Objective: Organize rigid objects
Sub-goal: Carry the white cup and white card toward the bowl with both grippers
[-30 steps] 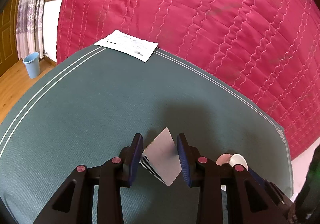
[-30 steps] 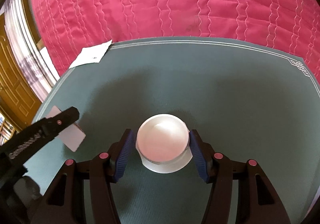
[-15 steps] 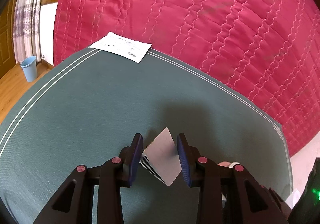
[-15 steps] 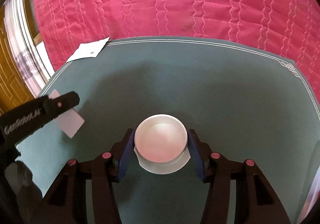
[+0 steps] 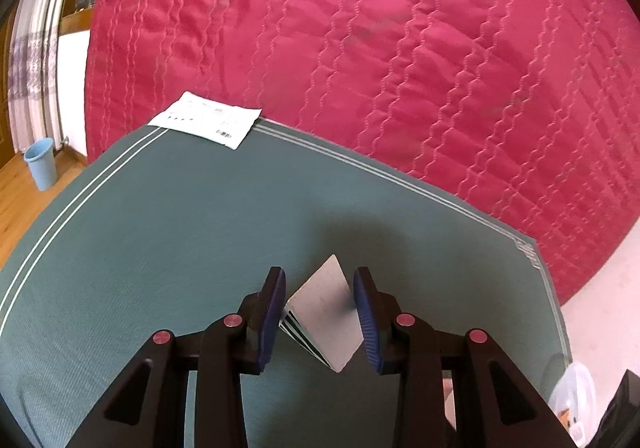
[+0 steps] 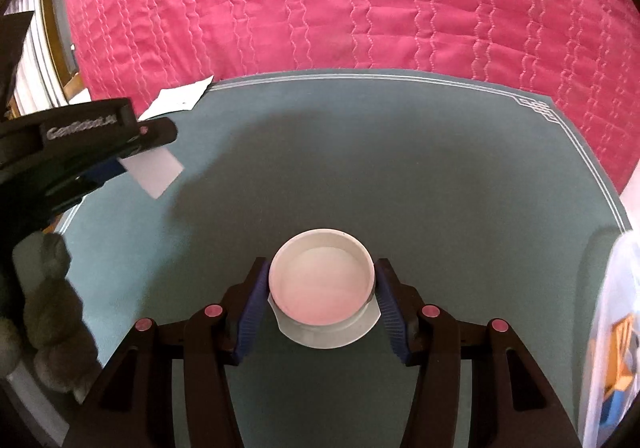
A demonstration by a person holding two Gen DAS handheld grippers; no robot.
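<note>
Left gripper [image 5: 320, 312] is clamped on a small grey-white box [image 5: 326, 318] with black stripes on one edge, held off the green mat [image 5: 160, 228]; right gripper [image 6: 320, 300] hugs a white round dish [image 6: 322, 280], its jaws having just closed in to meet the rim. Both pieces are in hand but not placed, so I judge sorting barely begun; a clear bin [image 6: 616, 328] waits at three o'clock. Readable: "GenRobot.AI" on the left tool; the paper slip [image 5: 208, 120] at eleven o'clock shows a barcode, text illegible.
</note>
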